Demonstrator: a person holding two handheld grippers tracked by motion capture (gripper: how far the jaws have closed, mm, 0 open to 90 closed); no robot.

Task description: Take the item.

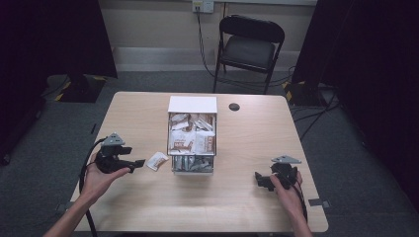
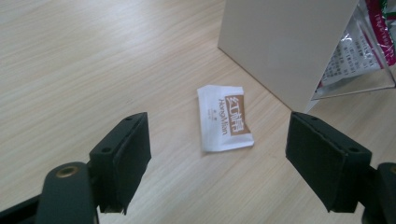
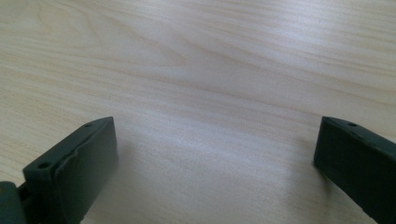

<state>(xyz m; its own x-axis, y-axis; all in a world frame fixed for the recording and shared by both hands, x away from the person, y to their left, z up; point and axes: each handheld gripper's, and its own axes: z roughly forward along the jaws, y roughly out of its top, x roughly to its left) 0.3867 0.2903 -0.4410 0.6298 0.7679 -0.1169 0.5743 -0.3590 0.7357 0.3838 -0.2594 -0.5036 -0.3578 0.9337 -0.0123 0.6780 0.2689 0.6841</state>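
Both our grippers, left (image 2: 218, 163) and right (image 3: 215, 168), gape empty; one sachet (image 2: 225, 117) lies beside the box (image 1: 192, 140), unpicked.

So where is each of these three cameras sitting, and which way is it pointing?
High view: above the person's side, looking forward and down on the table; forearms, hands, left gripper and right gripper show.
Left gripper view: rides the left gripper, facing the sachet and white box; open jaws show.
Right gripper view: rides the right gripper, facing bare tabletop; open jaws show.
Shared: high and left gripper views both show sachet and box.
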